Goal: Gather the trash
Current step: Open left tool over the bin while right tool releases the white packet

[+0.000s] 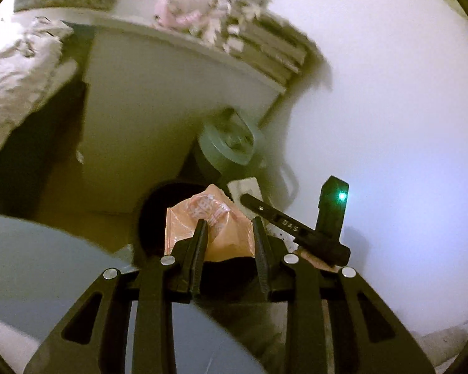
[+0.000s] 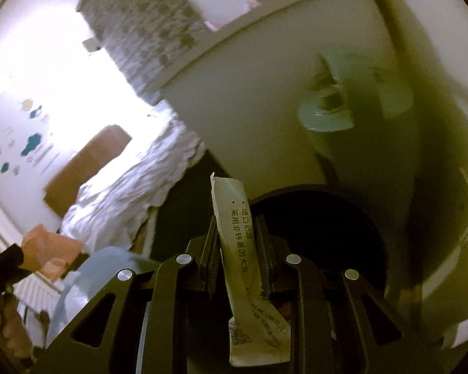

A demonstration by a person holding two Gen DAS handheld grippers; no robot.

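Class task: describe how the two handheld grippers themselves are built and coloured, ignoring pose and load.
Both the left gripper and right gripper are matte black, with ribbed finger pads, triangular cut-outs in the linkage arms and round silver pivot pins. The right one, seen from the left wrist, carries white lettering and a green indicator light.

Left gripper (image 1: 229, 229) pinches an orange wrapper (image 1: 210, 222) between its fingertips, over a dark round bin opening (image 1: 153, 212). Right gripper (image 1: 299, 230) pokes in from the right, green light on. White cabinet (image 1: 171, 99) behind, stacked books (image 1: 271, 53) on top. Blurry.
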